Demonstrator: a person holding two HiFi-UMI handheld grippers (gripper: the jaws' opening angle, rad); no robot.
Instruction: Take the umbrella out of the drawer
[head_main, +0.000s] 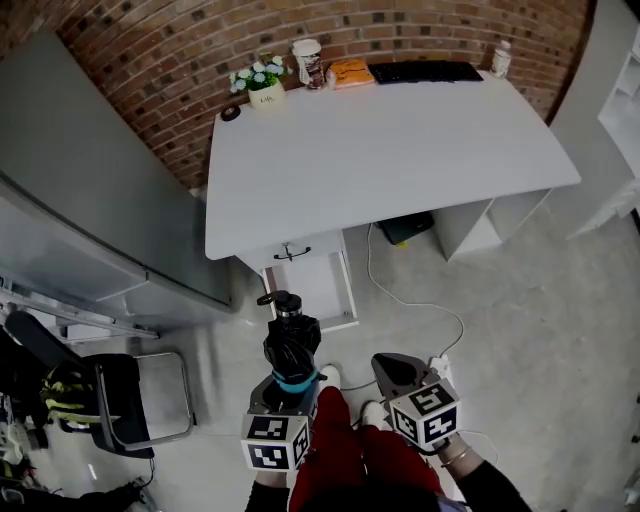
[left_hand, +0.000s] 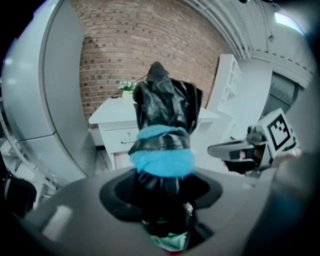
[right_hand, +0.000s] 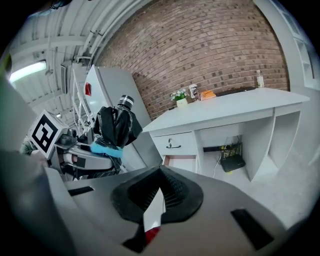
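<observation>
Since its fabric looks soft and slick, the light umbrella (left_hand: 165, 115) probably suits the left claw's (left_hand: 162, 195) pinch, blue strap (left_hand: 162, 160) just ahead; the right claw (right_hand: 160, 172) sits pressed together, empty.

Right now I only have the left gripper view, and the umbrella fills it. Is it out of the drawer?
Observer: Yes. The head view shows the umbrella over the floor, in front of the open drawer, gripped by the left gripper.
Operator: And my other side, carrying anything?
Observer: No. The right gripper view shows the right gripper with nothing between its jaws.
Operator: Room on the desk?
Observer: Probably. The desk is bare at its near part; the keyboard and potted flowers sit along the wall.
</observation>
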